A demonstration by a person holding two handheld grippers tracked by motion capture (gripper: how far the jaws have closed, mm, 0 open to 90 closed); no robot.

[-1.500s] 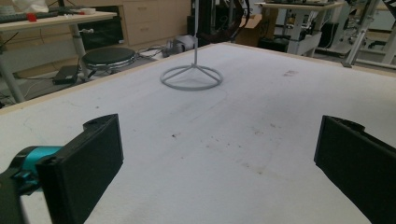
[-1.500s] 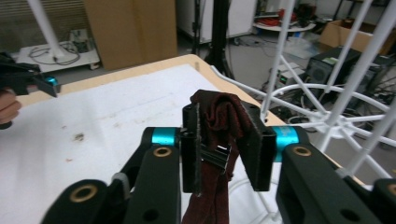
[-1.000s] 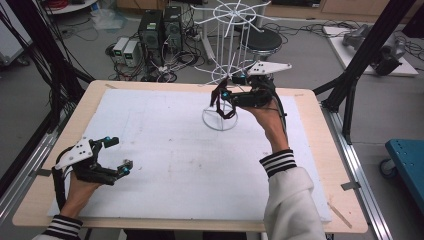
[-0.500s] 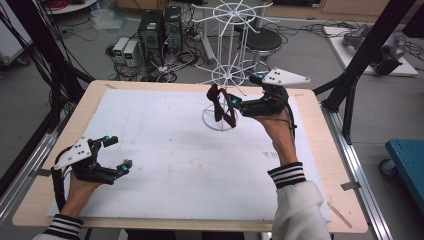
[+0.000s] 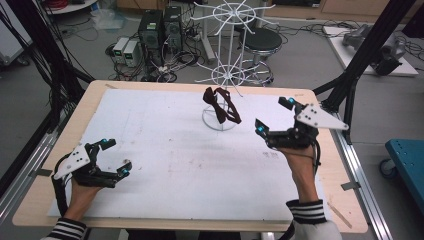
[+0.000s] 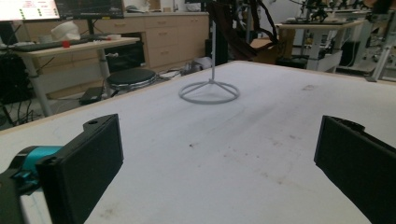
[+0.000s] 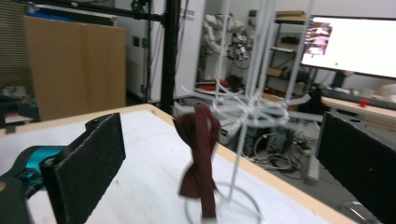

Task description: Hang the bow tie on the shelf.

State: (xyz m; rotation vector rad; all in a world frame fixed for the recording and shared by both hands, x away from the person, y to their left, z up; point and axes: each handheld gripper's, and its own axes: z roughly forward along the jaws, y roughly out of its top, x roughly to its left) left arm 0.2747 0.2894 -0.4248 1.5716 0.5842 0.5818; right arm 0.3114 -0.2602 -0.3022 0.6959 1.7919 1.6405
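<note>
The bow tie (image 5: 221, 104) hangs on the wire rack (image 5: 226, 75) at the table's far side, and the right gripper (image 5: 274, 117), jaws just opened wide and empty, sits near it to the right. Draw that gripper away level so it misses the rack's arms; the left gripper (image 5: 116, 156) rests open at the near left corner

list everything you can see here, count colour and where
bow tie: 1, dark red, hanging on the wire rack
wire rack: 1, white, far middle of the table, ring foot on the sheet
sheet: 1, white, covering the table top
table: 1, pale wood
stool: 1, black, on the floor beyond the table
computer towers: 2, black, on the floor beyond
left gripper: 1, black, near left, open
right gripper: 1, black, right of the rack, open, jaws just opened, nothing between
</note>
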